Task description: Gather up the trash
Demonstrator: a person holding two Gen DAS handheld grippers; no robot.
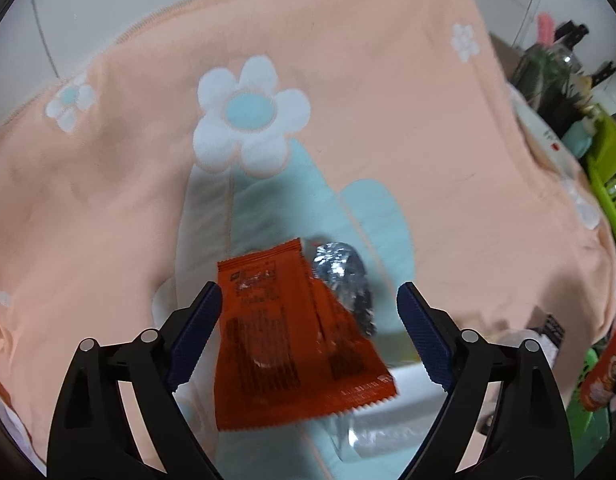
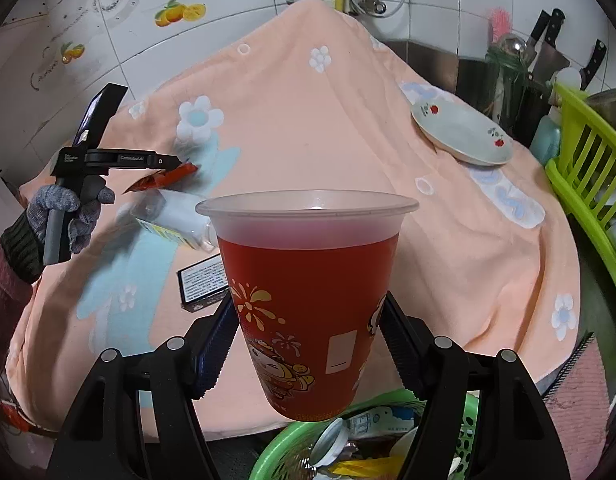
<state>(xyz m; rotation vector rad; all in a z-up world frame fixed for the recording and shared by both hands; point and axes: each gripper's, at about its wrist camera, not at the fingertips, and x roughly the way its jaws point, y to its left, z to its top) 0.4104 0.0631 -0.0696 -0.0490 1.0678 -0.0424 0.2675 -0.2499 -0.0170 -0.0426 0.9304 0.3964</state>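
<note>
- Over the peach cloth [image 1: 388, 100], your left gripper [image 1: 308, 312] gapes wide around a flimsy, slippery orange wrapper [image 1: 291, 344]; pinch its crimped edge.
- Your right gripper [image 2: 308, 340] clamps the thin, crushable red cup [image 2: 308, 308] above the green basket [image 2: 283, 452].

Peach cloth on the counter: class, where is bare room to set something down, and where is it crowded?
Free: the cloth between the white flower and the plate, and right of the red cup. Crowded: left, around the orange wrapper, bottle and black box.
</note>
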